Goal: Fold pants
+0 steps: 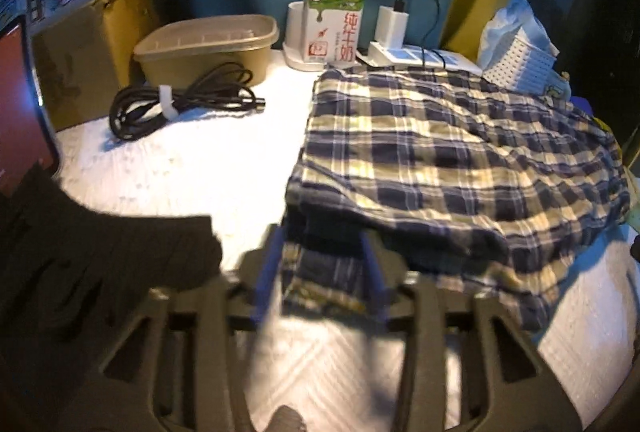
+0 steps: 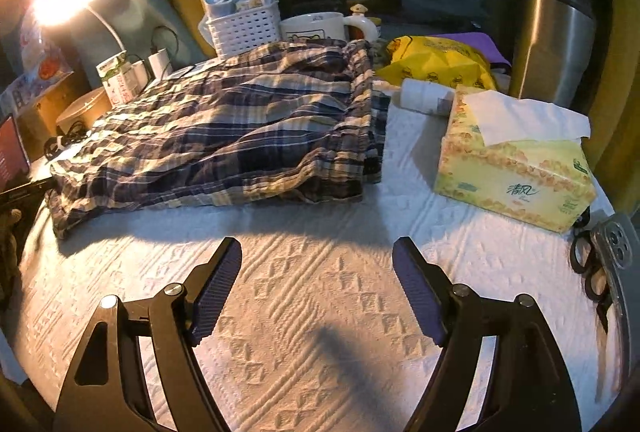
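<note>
— On the white quilted table cover point(image 2: 320, 312), our blue-and-cream plaid cotton pants point(image 2: 224, 128) lie folded into a thick stack, between the white slotted plastic basket point(image 2: 244, 28) and our two grippers.

— And the claws?

— Our left gripper point(image 1: 320, 272) stands partly open at the stack's near left corner; cloth shows between its blue pads, but blur keeps us from telling whether they press on it. Our right gripper point(image 2: 318, 292) gapes wide over bare cover, holding nothing, well short of the pants.

— How will the cloth handle?

— Light, soft and limp, we judge. It will sag and slide layer over layer, so we would pinch a hemmed edge or the gathered waistband point(image 2: 360, 104) through every layer, one corner per claw.

— What escapes us?

— How many layers the stack holds, and where the legs end beneath it. The left view is smeared. A dark shape point(image 1: 100, 252) at its lower left cannot be identified.
</note>
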